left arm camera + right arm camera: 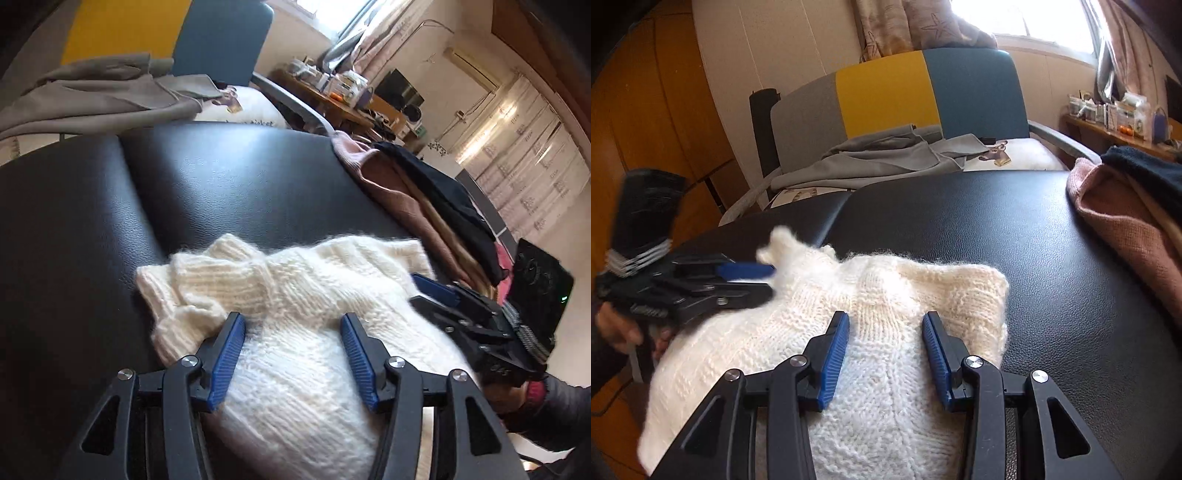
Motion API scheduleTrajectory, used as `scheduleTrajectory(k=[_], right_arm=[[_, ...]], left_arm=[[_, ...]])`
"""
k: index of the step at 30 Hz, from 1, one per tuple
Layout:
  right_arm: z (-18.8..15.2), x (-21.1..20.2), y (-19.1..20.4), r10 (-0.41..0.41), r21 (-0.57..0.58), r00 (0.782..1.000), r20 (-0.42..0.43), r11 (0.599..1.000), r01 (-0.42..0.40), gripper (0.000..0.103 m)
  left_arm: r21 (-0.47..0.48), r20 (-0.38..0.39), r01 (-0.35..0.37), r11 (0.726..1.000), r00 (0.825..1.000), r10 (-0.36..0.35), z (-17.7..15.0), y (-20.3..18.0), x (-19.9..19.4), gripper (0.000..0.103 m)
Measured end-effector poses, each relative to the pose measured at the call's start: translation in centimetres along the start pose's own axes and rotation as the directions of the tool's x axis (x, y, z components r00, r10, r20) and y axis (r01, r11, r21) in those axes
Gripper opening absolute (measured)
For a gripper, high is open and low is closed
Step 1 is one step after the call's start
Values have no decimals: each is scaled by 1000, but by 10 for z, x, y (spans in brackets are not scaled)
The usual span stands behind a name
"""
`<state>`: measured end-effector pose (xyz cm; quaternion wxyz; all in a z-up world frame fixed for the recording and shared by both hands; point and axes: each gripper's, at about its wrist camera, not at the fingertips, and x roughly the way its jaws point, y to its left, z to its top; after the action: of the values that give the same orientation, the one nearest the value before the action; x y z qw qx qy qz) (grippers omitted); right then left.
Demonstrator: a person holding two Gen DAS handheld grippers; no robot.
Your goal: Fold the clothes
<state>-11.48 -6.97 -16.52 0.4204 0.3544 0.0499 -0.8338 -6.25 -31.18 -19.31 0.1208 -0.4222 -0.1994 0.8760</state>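
A fluffy white knit sweater (pixel 295 314) lies bunched on the black padded table (pixel 184 192); it also shows in the right wrist view (pixel 886 332). My left gripper (pixel 291 321) is open, its blue pads standing over the sweater's middle without gripping it. My right gripper (pixel 886 319) is open too, just above the sweater near its right edge. In the left wrist view the right gripper (pixel 443 295) comes in from the right. In the right wrist view the left gripper (pixel 753 280) comes in from the left at the sweater's far left corner.
A pile of pink, tan and black clothes (pixel 424 206) lies on the table's right side (pixel 1126 214). A grey garment (pixel 886 155) lies on a yellow and blue chair (pixel 923 92) behind the table. A cluttered desk (pixel 343 96) stands by the window.
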Motion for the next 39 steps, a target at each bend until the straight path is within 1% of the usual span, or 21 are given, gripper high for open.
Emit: scheduleTrajectory(k=[1,4,6,9,13,16,19,20,24,26,27,28,29,31,34,37,39], right_arm=[[0,1,1,-9,-7,1000,5,1000,9,41],[-1,3,2,-20,-19,1000,16,1000,20,41],[-1,5,-1,-11,-16,1000,18,1000,12,41],[0,6,-2,-11,-19,1000,21,1000,12,42],[2,5,0,-24,-34,999,22,999,25,42],[3,4,3,-36,-50,999,19,998,37,42],[5,2,3,-42,-54,999,11,998,43,42],[5,1,4,-46,-54,999,9,997,47,44],[6,-2,8,-64,-60,998,-2,996,64,45],[9,-4,8,-64,-51,998,-26,997,63,46],[12,-6,9,-64,-49,997,-40,997,62,47],[14,-14,11,-61,-49,997,-37,997,59,51],[16,-22,13,-58,-49,998,-35,997,57,57],[20,-38,17,-51,-50,998,-29,998,50,62],[15,-74,27,1,-92,1000,9,996,0,64],[-3,-101,38,66,-136,998,5,989,-65,65],[-20,-104,44,72,-176,997,-34,981,-77,65]], left_arm=[[7,16,-15,1000,1000,15,-3,-2,1,57],[-9,46,-31,999,998,32,-4,2,4,57],[10,61,-82,997,995,81,-3,-4,6,57],[-36,75,-120,992,990,122,-2,-7,5,56],[-101,82,-160,982,982,169,0,-11,-9,56],[-100,97,-242,965,963,251,1,-24,-30,56],[-105,121,-295,950,944,307,-6,-37,-59,57],[-104,131,-312,944,937,324,-9,-41,-68,57],[-68,175,-360,930,914,366,-32,-67,-99,57],[-36,200,-371,928,907,370,-45,-82,-108,58],[-21,207,-372,928,906,368,-51,-89,-110,58],[-5,212,-373,928,906,366,-58,-96,-111,58],[10,217,-374,927,906,363,-65,-104,-113,58],[43,216,-363,931,913,346,-78,-116,-110,58],[77,196,-365,928,918,344,-94,-127,-94,58],[110,176,-366,924,922,344,-109,-137,-79,58],[107,149,-394,913,914,377,-117,-137,-66,58]])
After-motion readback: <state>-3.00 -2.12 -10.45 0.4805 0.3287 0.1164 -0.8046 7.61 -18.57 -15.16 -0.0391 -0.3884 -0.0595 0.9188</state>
